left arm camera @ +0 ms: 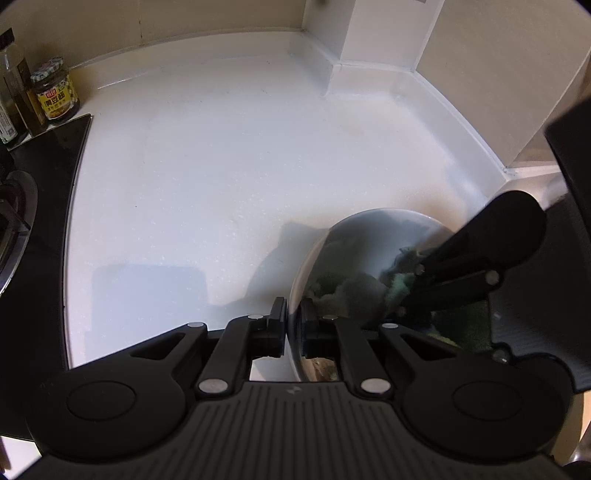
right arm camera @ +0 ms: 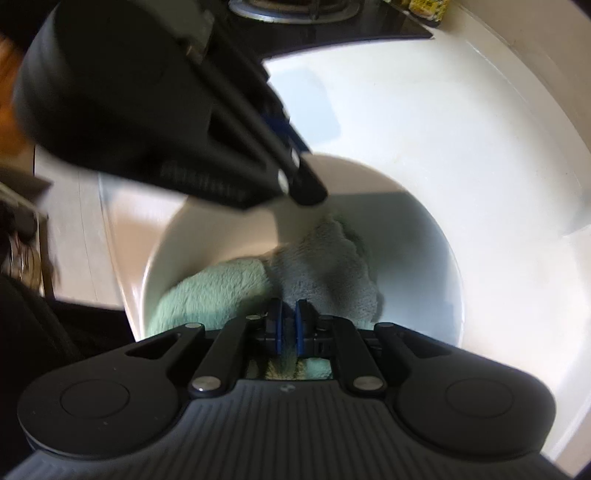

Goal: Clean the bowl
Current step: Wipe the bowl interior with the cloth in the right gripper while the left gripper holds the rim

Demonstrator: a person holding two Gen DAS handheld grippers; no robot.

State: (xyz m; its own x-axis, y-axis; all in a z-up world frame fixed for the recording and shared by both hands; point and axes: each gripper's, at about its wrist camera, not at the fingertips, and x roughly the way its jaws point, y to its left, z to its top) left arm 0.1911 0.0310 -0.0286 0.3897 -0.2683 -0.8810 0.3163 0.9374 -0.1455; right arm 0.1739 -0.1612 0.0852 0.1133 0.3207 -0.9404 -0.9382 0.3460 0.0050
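Observation:
A white bowl is held tilted over the white counter. My left gripper is shut on the bowl's rim, one finger inside and one outside. In the right wrist view the bowl fills the middle, and my left gripper clamps its far rim. My right gripper is shut on a pale green fluffy cloth and presses it against the bowl's inner wall. The right gripper also shows in the left wrist view, reaching into the bowl with the cloth.
The white counter runs to a tiled wall corner. A black gas hob lies at the left, with a sauce jar and a dark bottle behind it. The hob's burner shows at the top.

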